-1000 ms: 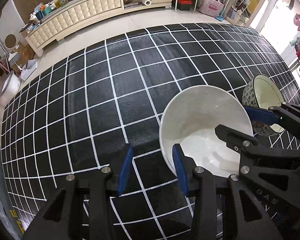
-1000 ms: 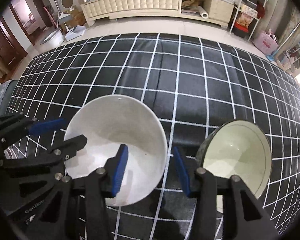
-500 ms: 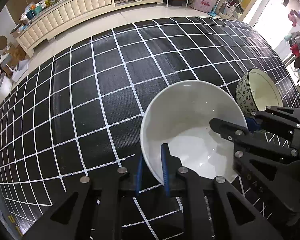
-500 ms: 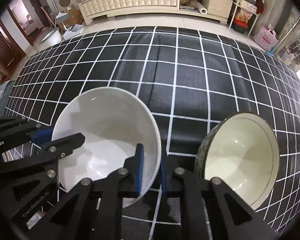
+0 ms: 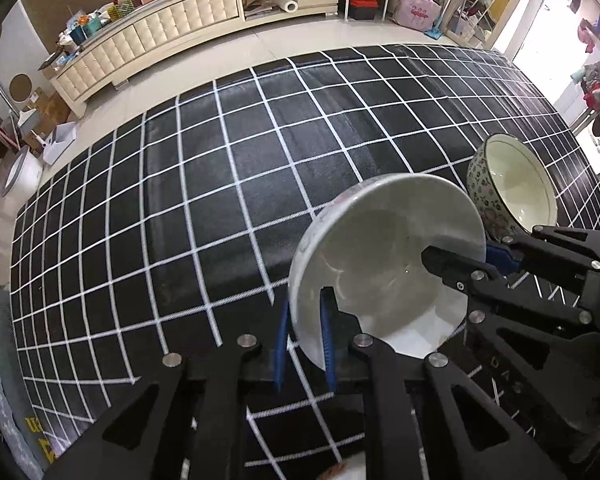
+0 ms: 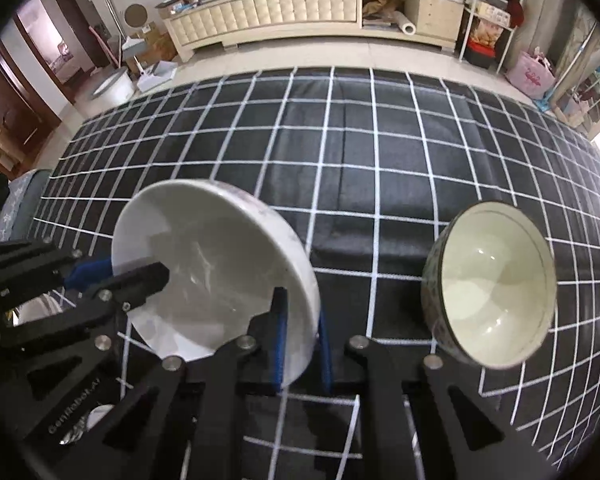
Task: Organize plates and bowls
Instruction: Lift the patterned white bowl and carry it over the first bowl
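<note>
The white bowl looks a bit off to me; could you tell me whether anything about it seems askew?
Yes: the white bowl is tipped on a slant, not level. The left gripper and the right gripper each pinch its rim on opposite sides. The patterned bowl beside it also leans. Nothing looks spilled or broken.

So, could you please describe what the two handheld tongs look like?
Both the left tongs and the right tongs are matte black, angular frames with cut-out openings and silver round bolt heads. Each finger carries a blue ribbed pad. Faint pale lettering marks the sides. No cables or sleeves show.
</note>
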The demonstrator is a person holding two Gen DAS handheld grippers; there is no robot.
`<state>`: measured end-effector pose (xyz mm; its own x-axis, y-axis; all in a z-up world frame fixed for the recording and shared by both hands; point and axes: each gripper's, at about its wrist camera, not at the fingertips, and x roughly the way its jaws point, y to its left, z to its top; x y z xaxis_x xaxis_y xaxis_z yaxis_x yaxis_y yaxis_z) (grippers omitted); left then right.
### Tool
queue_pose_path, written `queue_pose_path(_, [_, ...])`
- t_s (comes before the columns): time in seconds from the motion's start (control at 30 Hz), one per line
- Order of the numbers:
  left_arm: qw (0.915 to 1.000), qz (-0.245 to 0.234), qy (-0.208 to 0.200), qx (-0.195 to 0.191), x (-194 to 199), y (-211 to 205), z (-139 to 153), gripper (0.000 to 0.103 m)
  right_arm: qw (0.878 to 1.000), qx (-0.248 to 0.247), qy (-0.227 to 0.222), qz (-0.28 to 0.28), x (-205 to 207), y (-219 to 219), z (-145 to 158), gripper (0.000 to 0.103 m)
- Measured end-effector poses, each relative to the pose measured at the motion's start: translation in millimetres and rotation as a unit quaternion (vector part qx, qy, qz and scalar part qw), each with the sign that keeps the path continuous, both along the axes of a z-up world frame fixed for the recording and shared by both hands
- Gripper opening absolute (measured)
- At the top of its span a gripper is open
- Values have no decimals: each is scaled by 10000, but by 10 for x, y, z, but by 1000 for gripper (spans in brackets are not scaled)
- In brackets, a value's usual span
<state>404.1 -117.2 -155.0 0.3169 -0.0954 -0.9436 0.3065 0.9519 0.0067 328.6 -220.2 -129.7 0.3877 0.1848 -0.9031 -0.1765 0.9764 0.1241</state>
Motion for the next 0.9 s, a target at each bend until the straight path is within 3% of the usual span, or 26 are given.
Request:
queue_pose_path(0.47, [9989,156,-364,-253,-651,265,549,13,9993,14,-377,38,-514,83,469,18])
queue_pose_path(0.9, [9980,341,-440,-287,-1285,474,674,13,9996,22,-260,120,-926,247,446,18])
